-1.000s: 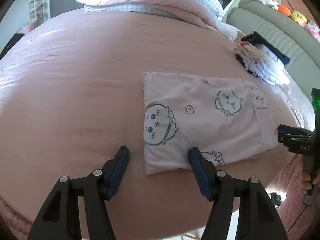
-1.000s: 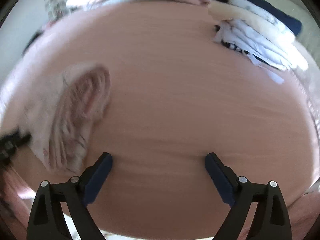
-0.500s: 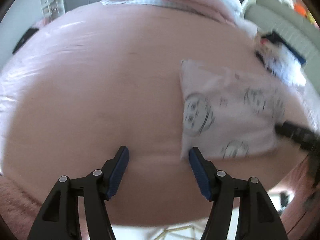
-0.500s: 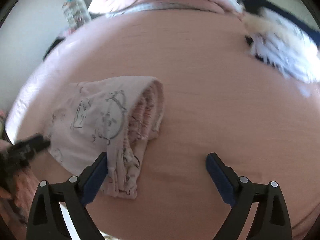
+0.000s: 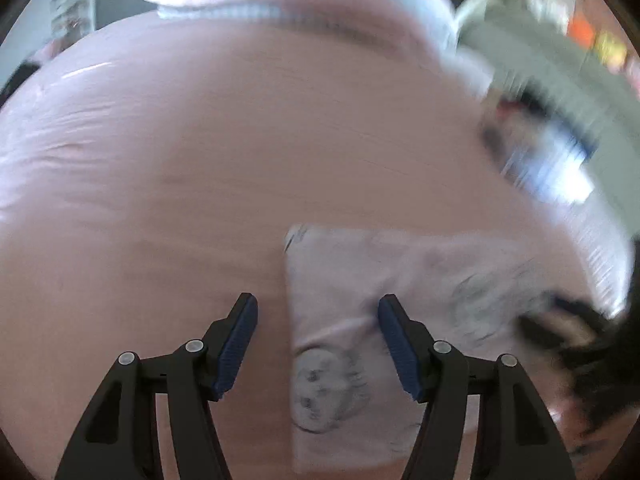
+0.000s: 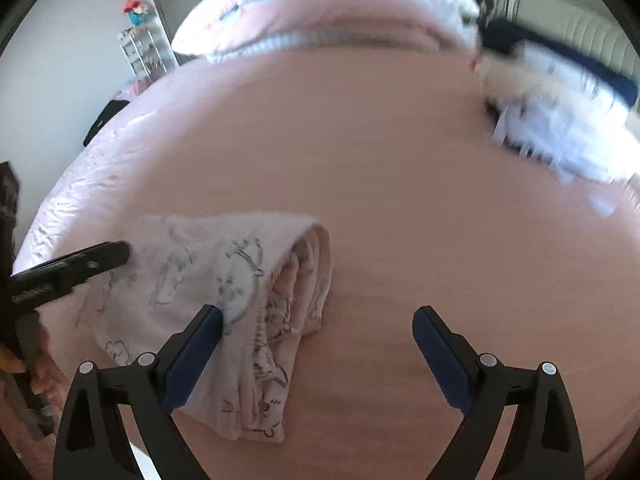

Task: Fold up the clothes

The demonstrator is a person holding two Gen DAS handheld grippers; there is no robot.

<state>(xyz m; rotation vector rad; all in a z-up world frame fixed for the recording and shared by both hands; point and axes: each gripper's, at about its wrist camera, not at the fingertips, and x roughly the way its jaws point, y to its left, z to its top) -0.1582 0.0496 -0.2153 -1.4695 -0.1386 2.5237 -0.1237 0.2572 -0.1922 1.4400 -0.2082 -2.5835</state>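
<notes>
A folded pale pink garment (image 5: 344,320) with cartoon prints lies flat on the pink bed (image 5: 200,160), near its front edge. My left gripper (image 5: 316,312) is open just above it, and the garment's left edge runs between the fingers. In the right wrist view the garment (image 6: 208,264) shows its stacked layers at its right end. My right gripper (image 6: 318,314) is open, its left finger over that end and its right finger over bare sheet. The left gripper (image 6: 80,260) reaches in from the left side. Nothing is gripped.
A loose pile of white and navy clothes (image 6: 560,120) lies at the bed's far right. A pink and blue quilt (image 6: 320,12) is heaped at the head. A shelf rack (image 6: 148,52) stands beyond the bed on the left.
Both grippers have closed in on the folded garment. The left one now straddles its left edge, and the right one swung left until its finger overlaps the right end. Both stayed open.
</notes>
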